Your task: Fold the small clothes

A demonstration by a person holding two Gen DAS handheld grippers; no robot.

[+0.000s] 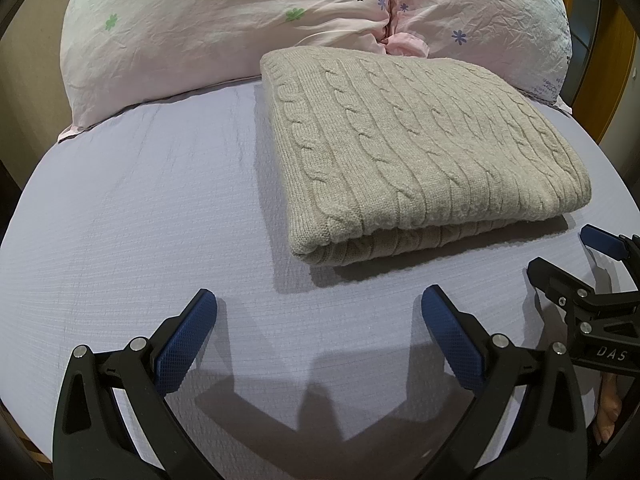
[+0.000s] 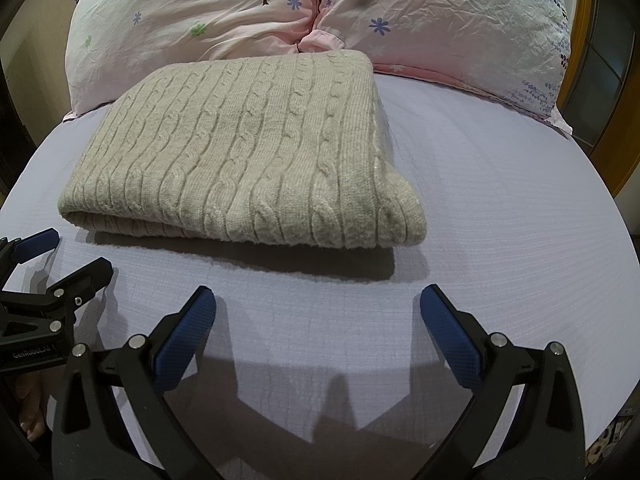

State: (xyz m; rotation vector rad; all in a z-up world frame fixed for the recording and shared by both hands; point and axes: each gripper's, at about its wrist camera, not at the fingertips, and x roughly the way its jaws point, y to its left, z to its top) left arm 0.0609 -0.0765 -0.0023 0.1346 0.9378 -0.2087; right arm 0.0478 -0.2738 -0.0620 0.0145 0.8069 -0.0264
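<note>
A beige cable-knit sweater [image 1: 408,152] lies folded into a thick rectangle on the lavender bed sheet [image 1: 140,216]. It also shows in the right wrist view [image 2: 248,152]. My left gripper [image 1: 319,312] is open and empty, hovering over the sheet just in front of the sweater's near left corner. My right gripper [image 2: 318,310] is open and empty, in front of the sweater's near right corner. The right gripper also shows at the right edge of the left wrist view [image 1: 568,256], open. The left gripper also shows at the left edge of the right wrist view [image 2: 64,256].
Two pink floral pillows [image 1: 208,28] [image 2: 448,20] lie against the head of the bed behind the sweater. A wooden door frame [image 1: 612,80] stands at the right. The sheet [image 2: 500,208] stretches to the right of the sweater.
</note>
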